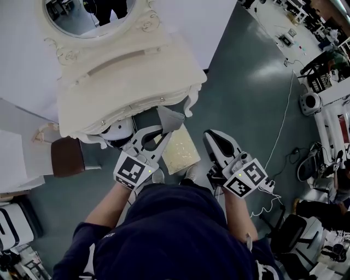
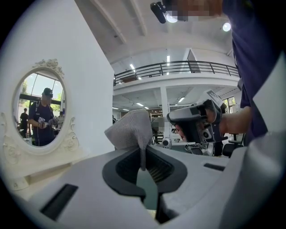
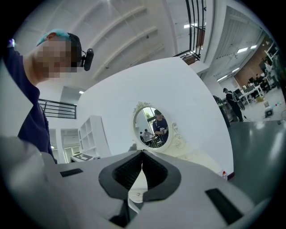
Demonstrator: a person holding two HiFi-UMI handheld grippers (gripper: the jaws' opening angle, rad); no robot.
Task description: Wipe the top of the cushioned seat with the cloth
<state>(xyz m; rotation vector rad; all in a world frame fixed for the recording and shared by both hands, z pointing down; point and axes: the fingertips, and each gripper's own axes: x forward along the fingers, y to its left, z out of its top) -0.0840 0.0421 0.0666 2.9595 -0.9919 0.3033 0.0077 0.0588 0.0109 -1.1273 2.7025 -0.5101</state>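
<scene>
Fingers of left gripper (image 2: pixel 143 162) pinch a grey, bunched cloth (image 2: pixel 130 129); right gripper (image 3: pixel 142 155) is closed, empty.

In the head view, the cushioned seat (image 1: pixel 183 152) shows only in part. The left gripper (image 1: pixel 163 130) and the cloth (image 1: pixel 171 119) cover its far left side, and its legs are hidden beneath it. The mirror (image 1: pixel 87 16) on the dressing table (image 1: pixel 126 71) is cut off by the top edge. In the left gripper view, the cloth's lower end is lost between the jaws. In the right gripper view, a red-capped thing (image 3: pixel 224 174) beside the table is too small to tell.
</scene>
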